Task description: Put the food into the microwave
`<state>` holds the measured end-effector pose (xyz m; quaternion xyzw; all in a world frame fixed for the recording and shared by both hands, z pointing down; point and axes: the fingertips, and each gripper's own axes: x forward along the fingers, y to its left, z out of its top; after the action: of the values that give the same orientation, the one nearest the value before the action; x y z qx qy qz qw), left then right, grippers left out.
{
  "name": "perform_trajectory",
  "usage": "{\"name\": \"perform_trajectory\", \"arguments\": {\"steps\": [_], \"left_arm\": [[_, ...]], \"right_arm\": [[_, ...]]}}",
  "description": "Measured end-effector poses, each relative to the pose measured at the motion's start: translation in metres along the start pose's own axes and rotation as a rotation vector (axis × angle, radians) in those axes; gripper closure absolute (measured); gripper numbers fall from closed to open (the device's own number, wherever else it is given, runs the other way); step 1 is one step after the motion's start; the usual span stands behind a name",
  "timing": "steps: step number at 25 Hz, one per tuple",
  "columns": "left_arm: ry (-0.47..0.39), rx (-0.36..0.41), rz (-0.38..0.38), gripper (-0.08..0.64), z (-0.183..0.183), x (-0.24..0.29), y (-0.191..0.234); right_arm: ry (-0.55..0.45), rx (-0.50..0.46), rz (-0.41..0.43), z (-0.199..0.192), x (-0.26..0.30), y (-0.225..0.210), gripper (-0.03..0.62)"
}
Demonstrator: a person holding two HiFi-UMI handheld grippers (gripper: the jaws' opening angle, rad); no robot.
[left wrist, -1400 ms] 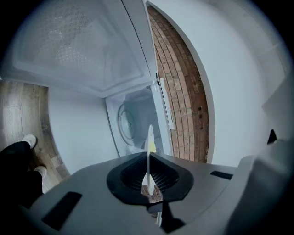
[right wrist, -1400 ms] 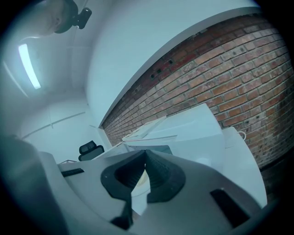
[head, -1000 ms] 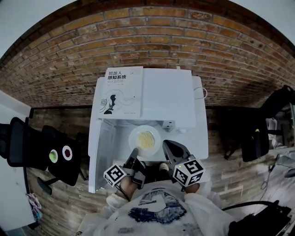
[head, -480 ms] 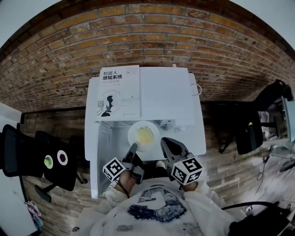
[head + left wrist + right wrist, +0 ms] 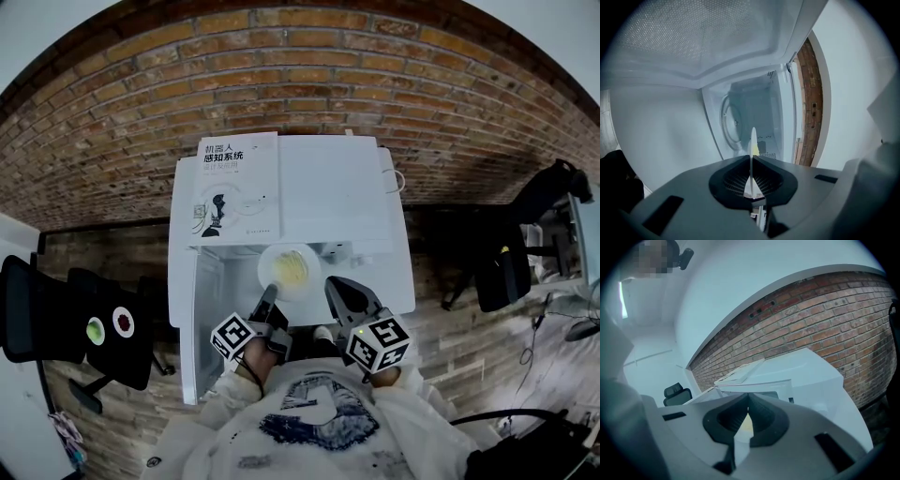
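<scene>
While the person stands before the white microwave [image 5: 337, 197], the head view shows both grippers carrying one plate [image 5: 265, 265] of yellow food [image 5: 292, 269] right at the mouth of the cavity. The left gripper [image 5: 268, 302] takes the near-left rim and the right gripper [image 5: 336, 289] takes the near-right rim. I think two grips are used so that the plate stays level and the food does not slide. The door [image 5: 187, 319] is swung wide to the left, so the mouth is free. A book [image 5: 234, 187] lies on the left half of the roof, out of the way.

In the left gripper view, the fingers [image 5: 733, 180] are narrow and pressed on the plate rim, which shows edge-on as a thin white line. Ahead is the cavity with its turntable [image 5: 731, 124], and I see nothing on it. The frame of the mouth on the side away from the door is close.

In the right gripper view, the fingers [image 5: 764, 418] are also nearly together, with the pale plate rim wedged between them. The brick wall [image 5: 825, 315] stands behind the microwave. To my judgement the plate is only at the threshold and must go deeper, and the cavity walls leave little room for two grippers side by side.
</scene>
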<state>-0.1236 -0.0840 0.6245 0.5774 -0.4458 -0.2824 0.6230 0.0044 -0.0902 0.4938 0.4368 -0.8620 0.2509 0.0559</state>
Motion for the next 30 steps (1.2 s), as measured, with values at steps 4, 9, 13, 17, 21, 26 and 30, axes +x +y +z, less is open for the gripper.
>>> {"name": "perform_trajectory", "arguments": {"steps": [4,9,13,17,21,26,30], "left_arm": [[-0.014,-0.011,-0.008,0.54,0.003,0.006,0.008],[-0.031,-0.027,0.005,0.54,0.007,0.015,0.024],[-0.042,-0.046,0.009,0.54,0.01,0.023,0.033],[-0.06,-0.073,0.003,0.54,0.014,0.029,0.038],[-0.079,-0.082,0.007,0.54,0.021,0.035,0.045],[-0.095,-0.091,0.013,0.54,0.027,0.045,0.049],[-0.116,-0.103,0.016,0.538,0.035,0.052,0.051]], "right_arm": [[0.002,-0.002,-0.002,0.0,0.0,-0.001,0.58],[0.006,-0.005,-0.008,0.001,-0.001,-0.005,0.579],[0.01,-0.006,-0.014,0.001,-0.003,-0.009,0.58],[0.014,-0.007,-0.023,0.001,-0.004,-0.012,0.579],[0.019,-0.009,-0.026,0.001,-0.004,-0.013,0.579],[0.027,-0.008,-0.041,-0.001,-0.009,-0.017,0.578],[0.031,-0.004,-0.052,-0.003,-0.011,-0.02,0.58]]}}
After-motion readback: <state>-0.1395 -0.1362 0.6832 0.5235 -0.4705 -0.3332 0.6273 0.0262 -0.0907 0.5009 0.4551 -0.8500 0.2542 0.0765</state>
